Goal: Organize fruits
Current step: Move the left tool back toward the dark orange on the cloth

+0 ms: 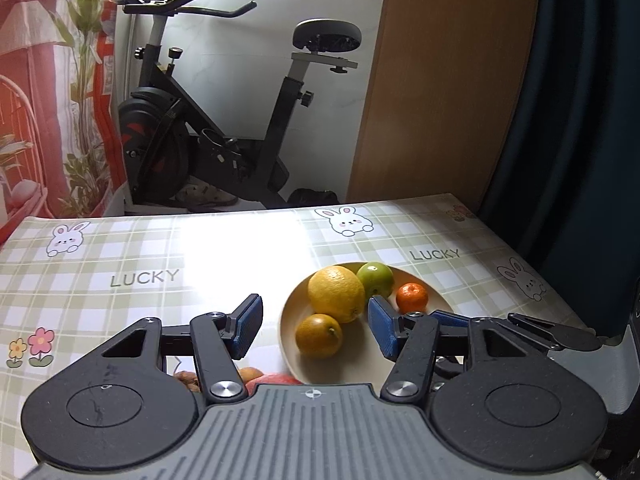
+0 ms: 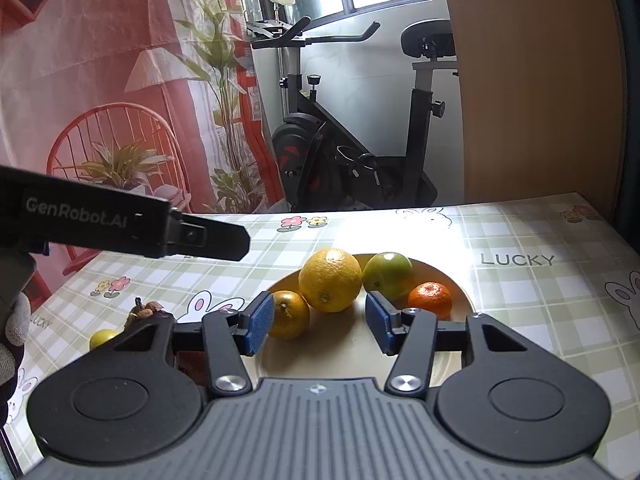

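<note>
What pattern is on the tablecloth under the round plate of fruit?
Pale green-and-white checked tablecloth with cartoon rabbits, flowers and "LUCKY"; clearest in the left wrist view.

Left wrist view: mounted just behind the left gripper, looking forward and slightly down across the table, close above the plate.
Right wrist view: mounted just behind the right gripper, facing the same way, tilted down, equally near the plate.
Relative position: left gripper seen crossing the right view's left side.
Shared: plate, large yellow fruit, table, exercise bike beyond.
</note>
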The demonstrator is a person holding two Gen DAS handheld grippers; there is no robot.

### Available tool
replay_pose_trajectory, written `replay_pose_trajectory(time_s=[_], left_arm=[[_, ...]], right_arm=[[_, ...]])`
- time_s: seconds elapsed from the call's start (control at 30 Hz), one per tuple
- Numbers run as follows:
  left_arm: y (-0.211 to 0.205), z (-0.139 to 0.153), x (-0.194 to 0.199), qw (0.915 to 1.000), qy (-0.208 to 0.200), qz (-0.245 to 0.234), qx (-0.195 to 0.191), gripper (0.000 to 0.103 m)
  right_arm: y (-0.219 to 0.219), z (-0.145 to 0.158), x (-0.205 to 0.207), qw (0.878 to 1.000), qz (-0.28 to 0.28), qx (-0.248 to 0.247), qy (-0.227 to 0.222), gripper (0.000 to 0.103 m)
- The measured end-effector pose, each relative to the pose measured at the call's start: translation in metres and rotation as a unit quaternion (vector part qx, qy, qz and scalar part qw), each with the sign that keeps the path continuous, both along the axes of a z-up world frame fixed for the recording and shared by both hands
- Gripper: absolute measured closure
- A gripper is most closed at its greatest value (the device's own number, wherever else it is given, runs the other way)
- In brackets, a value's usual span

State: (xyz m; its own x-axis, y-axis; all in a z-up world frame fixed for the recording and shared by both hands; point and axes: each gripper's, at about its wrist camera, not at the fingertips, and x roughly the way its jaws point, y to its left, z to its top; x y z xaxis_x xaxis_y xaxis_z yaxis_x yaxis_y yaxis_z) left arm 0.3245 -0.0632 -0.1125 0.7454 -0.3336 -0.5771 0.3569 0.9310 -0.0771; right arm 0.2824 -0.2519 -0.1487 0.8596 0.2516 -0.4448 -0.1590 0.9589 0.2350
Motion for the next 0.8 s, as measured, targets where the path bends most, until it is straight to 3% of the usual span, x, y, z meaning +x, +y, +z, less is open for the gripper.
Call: replay_pose_trajectory(time_s=[0.1, 0.8], left_arm=[[0.011, 0.002, -0.007, 0.9999, -0.009, 0.012, 0.008, 0.042], [0.082, -0.001, -0.038, 0.9976, -0.008, 0.062, -0.031, 0.042]], right_arm=[[0.005, 0.005, -0.001, 1.000, -0.003, 0.013, 0.006, 0.048], [0.052, 0.004, -0.027, 1.000, 0.007, 0.012, 0.024, 0.048]])
